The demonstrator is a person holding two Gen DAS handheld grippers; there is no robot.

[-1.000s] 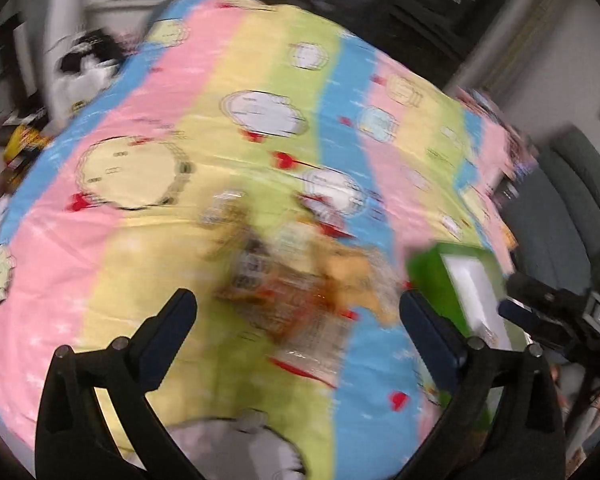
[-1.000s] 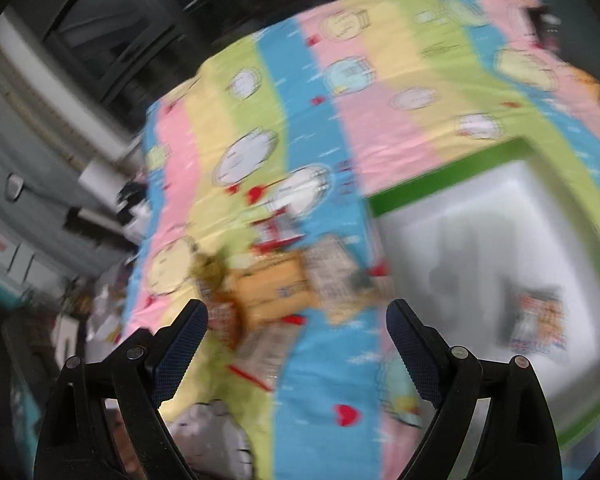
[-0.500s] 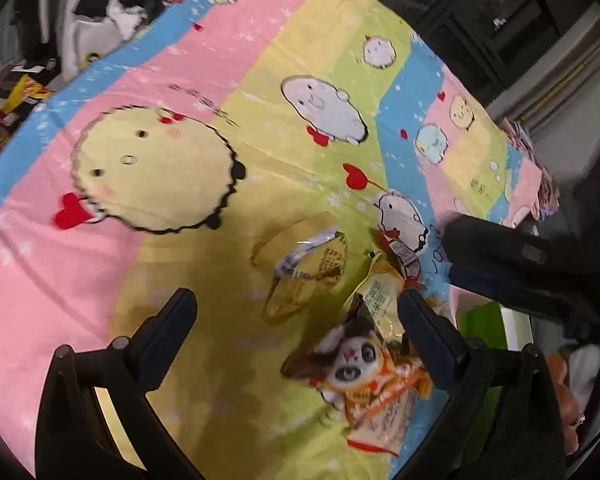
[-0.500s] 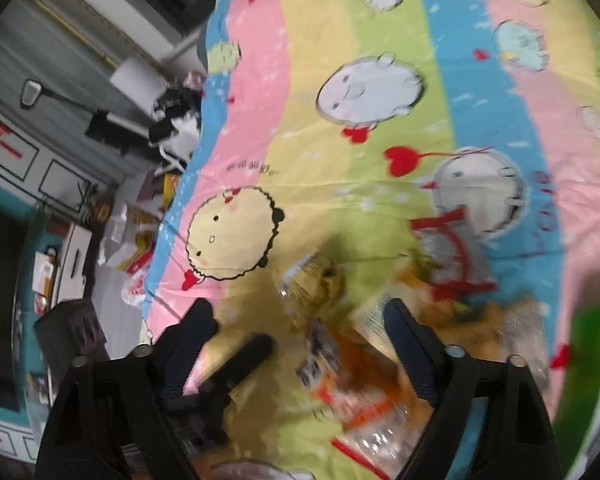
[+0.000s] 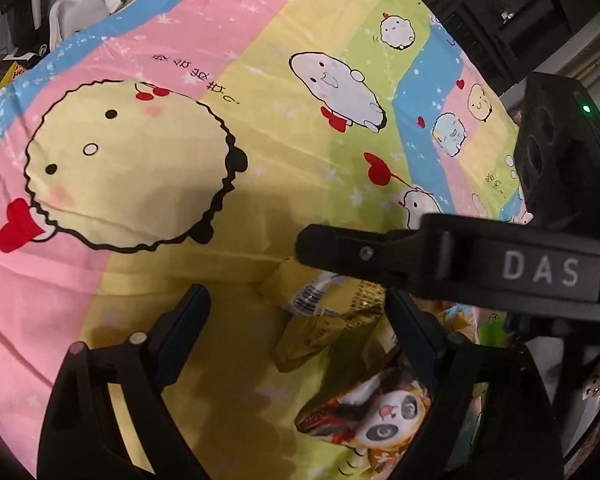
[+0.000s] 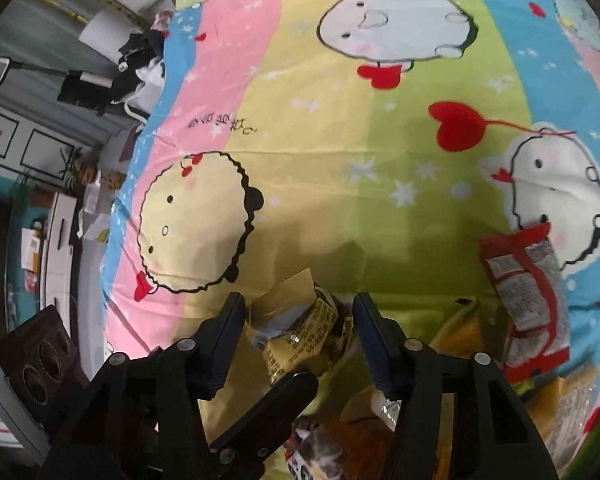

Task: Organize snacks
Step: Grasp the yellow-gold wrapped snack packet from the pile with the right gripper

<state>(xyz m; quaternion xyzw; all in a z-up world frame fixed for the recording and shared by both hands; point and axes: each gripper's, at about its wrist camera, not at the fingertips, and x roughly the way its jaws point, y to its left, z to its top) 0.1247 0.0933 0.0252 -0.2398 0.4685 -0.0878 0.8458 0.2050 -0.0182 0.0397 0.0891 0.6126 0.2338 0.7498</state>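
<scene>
The snacks lie in a loose cluster on a striped cartoon bedsheet point(image 6: 340, 168) of pink, yellow, green and blue bands; in the right wrist view the pile sits toward 5 o'clock. The red-and-grey packet point(image 6: 528, 300) lies at 4 o'clock of that view, apart from both tools. The panda-print packet point(image 5: 380, 420) rests at 5 o'clock in the left wrist view, near the left tool's right finger. The yellow wrapper point(image 6: 300, 332), crumpled with dark print, sits between the fingers of the right gripper point(image 6: 298, 336); its tongs are narrowed around the wrapper, close on both sides, though firm contact cannot be told. The left gripper point(image 5: 300, 336) hangs with tongs spread wide, the same yellow wrapper point(image 5: 324, 320) lying between them, untouched.
</scene>
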